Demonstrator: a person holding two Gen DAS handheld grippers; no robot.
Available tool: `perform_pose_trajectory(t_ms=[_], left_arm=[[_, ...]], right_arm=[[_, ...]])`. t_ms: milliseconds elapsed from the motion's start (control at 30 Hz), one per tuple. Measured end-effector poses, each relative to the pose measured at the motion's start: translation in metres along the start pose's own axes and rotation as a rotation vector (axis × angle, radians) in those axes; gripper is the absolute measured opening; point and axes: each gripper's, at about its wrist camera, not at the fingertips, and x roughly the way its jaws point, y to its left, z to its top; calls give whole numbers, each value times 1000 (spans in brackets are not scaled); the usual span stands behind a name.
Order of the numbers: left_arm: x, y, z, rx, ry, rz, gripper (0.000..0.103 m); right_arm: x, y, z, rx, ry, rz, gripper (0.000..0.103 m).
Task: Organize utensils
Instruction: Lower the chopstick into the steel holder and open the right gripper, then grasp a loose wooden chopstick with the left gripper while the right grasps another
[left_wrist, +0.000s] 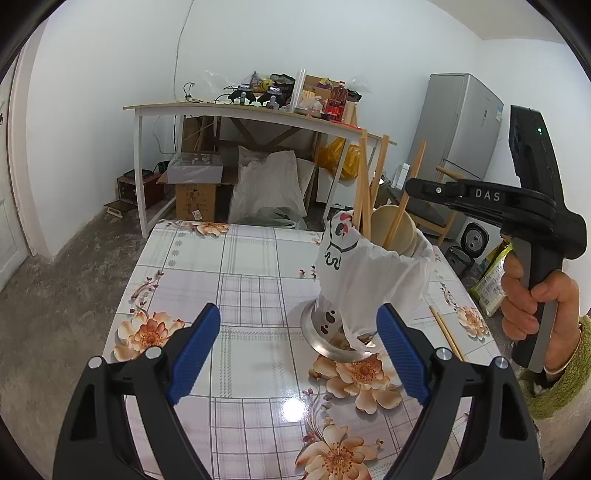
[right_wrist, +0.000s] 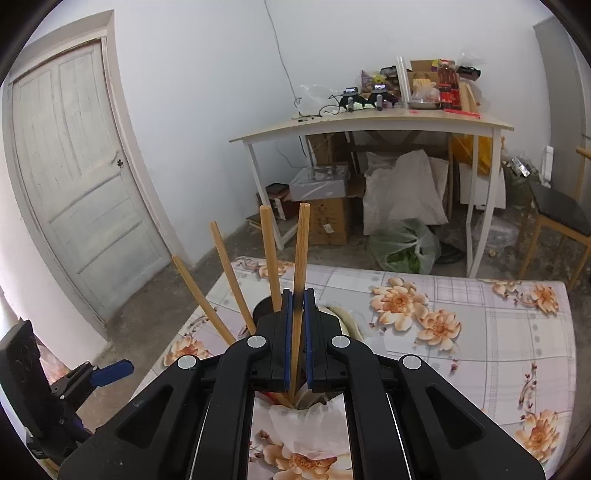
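Holder (left_wrist: 369, 280) body hidden under white bag (left_wrist: 373, 291) – only its metal base rim shows. Chopstick (right_wrist: 300, 280) lower end lost behind right gripper (right_wrist: 296, 295) – person cut off, right frame edge.

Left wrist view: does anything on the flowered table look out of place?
Yes. One chopstick lies loose on the table beside the bag-covered utensil holder, while the others stand inside it. Nothing looks spilled or damaged.
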Motion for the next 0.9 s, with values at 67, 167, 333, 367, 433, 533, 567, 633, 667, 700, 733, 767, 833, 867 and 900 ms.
perform_pose_trajectory(t_ms=[67,167,333,367,433,533,567,633,667,700,733,767,833,867,900], left_arm=[[-1,0,1,-1,2,1,85],[-3,-2,1,-3,2,-2,86],[-7,-10,1,8,0,-5,87],[-8,-11,1,12,1,-6,87],[-8,-14,0,21,-1,-10,88],[-9,-20,-1,38,1,-17,88],[-8,-21,-2,43,3,-20,88],[-7,-25,-3,54,11,-29,88],[-6,-27,-4,59,15,-33,89],[-5,-29,-5,66,20,-41,89],[-5,-32,-7,74,25,-47,89],[-4,-35,-8,82,29,-53,89],[-2,-40,-13,98,41,-69,89],[-1,-42,-16,106,50,-78,89],[0,-45,-19,110,57,-84,90]], right_arm=[[1,1,0,0,8,-7,4],[-2,-1,3,17,23,-5,8],[-23,-10,5,57,-14,14,23],[-30,-11,5,63,-25,13,23],[-47,-17,3,78,-50,13,28],[-74,-31,-7,107,-80,-4,31],[-81,-35,-11,116,-84,-14,31],[-96,-48,-24,142,-86,-44,32],[-103,-56,-33,160,-79,-63,32],[-108,-64,-43,180,-70,-82,32],[-111,-71,-51,196,-58,-98,32],[-114,-78,-62,217,-38,-118,32],[-116,-93,-84,260,5,-155,32],[-115,-101,-98,289,37,-167,32],[-114,-109,-113,318,70,-183,32]])
